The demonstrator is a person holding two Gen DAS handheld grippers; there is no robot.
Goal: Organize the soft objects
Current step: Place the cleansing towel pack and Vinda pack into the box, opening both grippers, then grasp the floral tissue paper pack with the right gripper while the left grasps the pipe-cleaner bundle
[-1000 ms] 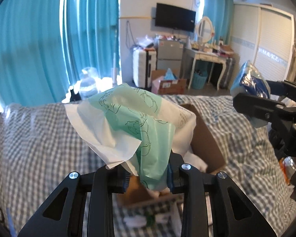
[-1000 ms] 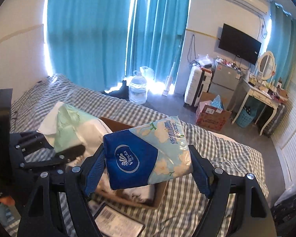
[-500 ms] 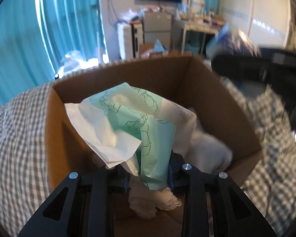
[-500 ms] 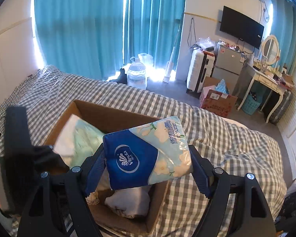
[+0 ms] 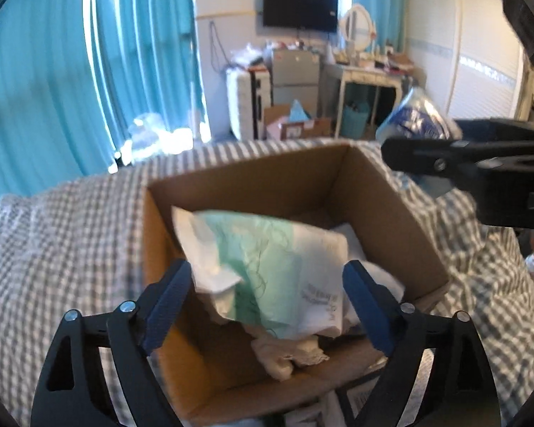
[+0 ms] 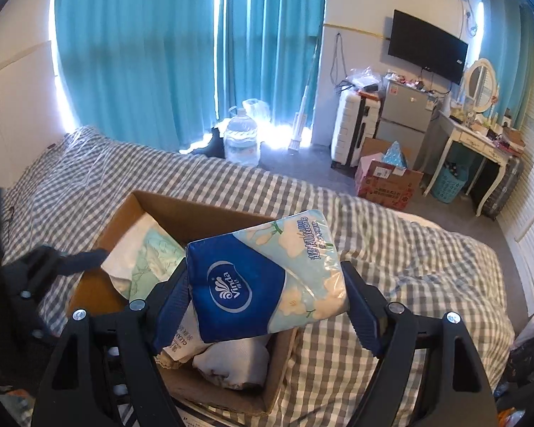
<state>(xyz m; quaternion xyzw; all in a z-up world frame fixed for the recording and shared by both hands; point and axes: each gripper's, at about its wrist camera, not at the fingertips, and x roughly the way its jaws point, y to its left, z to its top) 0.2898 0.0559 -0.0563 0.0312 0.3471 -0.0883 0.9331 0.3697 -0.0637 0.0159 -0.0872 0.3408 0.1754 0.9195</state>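
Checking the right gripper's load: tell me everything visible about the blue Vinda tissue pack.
The Vinda tissue pack is a soft plastic-wrapped brick, dark blue at one end with a white logo, pale blue with cream flowers at the other. It looks full and unopened. The right gripper clamps it by its two ends, tilted, in the air above the cardboard box on the checked bed; only the fingers touch it.

Left gripper (image 5: 268, 299), right gripper (image 6: 267, 306): black angular frames with triangular cut-outs, silver screws, blue ribbed finger pads (image 6: 172, 302).
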